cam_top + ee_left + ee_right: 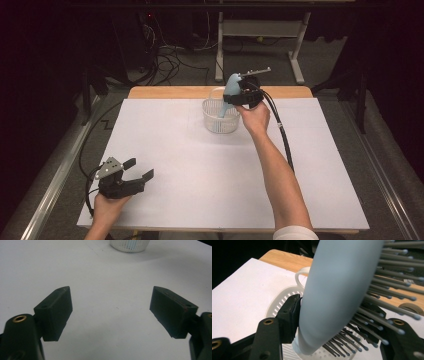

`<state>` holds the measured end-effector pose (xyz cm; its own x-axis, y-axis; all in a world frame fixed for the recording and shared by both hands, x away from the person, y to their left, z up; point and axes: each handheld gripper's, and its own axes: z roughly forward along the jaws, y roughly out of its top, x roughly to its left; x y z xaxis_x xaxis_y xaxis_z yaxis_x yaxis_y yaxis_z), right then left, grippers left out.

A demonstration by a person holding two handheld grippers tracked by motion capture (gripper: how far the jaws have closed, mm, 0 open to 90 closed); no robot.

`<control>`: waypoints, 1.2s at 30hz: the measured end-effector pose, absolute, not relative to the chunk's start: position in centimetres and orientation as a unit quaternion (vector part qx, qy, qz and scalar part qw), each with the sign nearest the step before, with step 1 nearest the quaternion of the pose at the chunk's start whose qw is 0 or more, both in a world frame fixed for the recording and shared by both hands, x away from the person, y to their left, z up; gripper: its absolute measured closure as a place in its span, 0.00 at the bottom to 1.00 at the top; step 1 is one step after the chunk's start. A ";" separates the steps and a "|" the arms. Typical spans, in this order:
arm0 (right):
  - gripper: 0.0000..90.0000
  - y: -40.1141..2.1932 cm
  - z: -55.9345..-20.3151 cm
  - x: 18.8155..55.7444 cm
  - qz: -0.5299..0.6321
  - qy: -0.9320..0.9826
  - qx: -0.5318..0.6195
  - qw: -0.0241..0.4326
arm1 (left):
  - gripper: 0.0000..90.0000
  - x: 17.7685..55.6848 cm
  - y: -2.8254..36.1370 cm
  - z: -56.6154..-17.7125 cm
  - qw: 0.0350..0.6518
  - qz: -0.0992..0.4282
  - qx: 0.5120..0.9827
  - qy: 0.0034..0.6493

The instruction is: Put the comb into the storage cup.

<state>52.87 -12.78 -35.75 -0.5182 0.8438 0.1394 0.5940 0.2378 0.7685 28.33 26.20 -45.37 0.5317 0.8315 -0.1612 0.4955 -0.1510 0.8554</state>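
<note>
My left hand (107, 204) sits low at the near left corner of the surface (200, 190), holding the left gripper (140, 171) just above it with the jaws spread wide and nothing between them. My right arm reaches far forward across the surface, forearm bare, a white sleeve (295, 233) at the elbow. The right hand (255, 117) grips the right gripper (235, 97) up high, tipped downward, its jaws clamped on a pale blue hairbrush (229, 95), with the cable (280, 127) trailing back along my forearm
</note>
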 end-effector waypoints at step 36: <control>0.28 -14.5 -37.1 52.8 0.371 0.778 0.484 0.150 | 0.20 28.3 26.4 -45.5 0.474 0.179 0.732 0.456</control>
<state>52.84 -14.54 -37.08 -0.4866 0.8644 0.1266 0.6423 0.2557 0.7225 28.31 26.36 -45.52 0.5206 0.8367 -0.1699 0.4968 -0.1350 0.8573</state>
